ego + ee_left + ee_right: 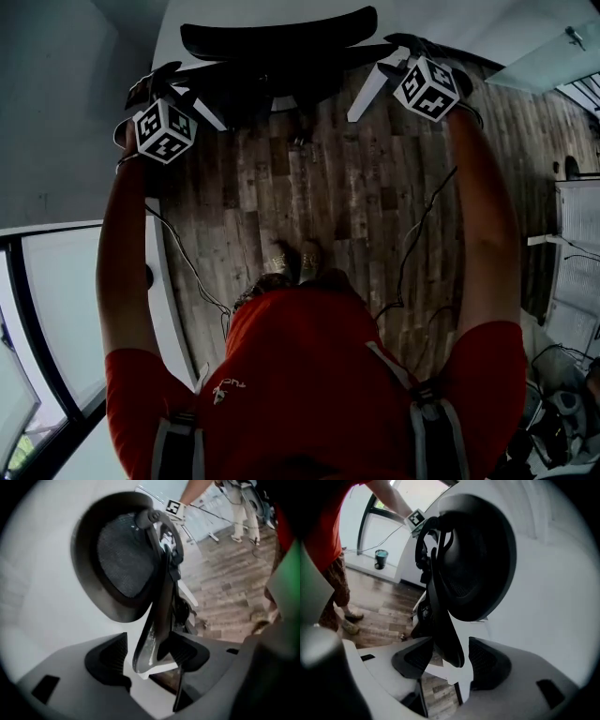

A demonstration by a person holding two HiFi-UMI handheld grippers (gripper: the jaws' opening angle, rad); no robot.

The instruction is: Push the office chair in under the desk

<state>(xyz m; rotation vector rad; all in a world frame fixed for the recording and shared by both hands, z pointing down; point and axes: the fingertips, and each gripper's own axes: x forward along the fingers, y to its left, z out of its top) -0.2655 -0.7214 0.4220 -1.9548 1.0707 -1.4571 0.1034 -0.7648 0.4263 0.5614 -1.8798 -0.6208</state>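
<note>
chair (279, 39) backrest at desk (244, 9) edge | left gripper (150, 658), right gripper (447, 660): fingers apart, back frame between each | likely heavy, rolls; rigid frame, hold its side edges

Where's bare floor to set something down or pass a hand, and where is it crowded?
Bare wooden floor lies between the person's shoes and the office chair, bordered by a cable on each side. Crowded at the chair: the left gripper and right gripper flank its back, each with open jaws round the frame.
</note>
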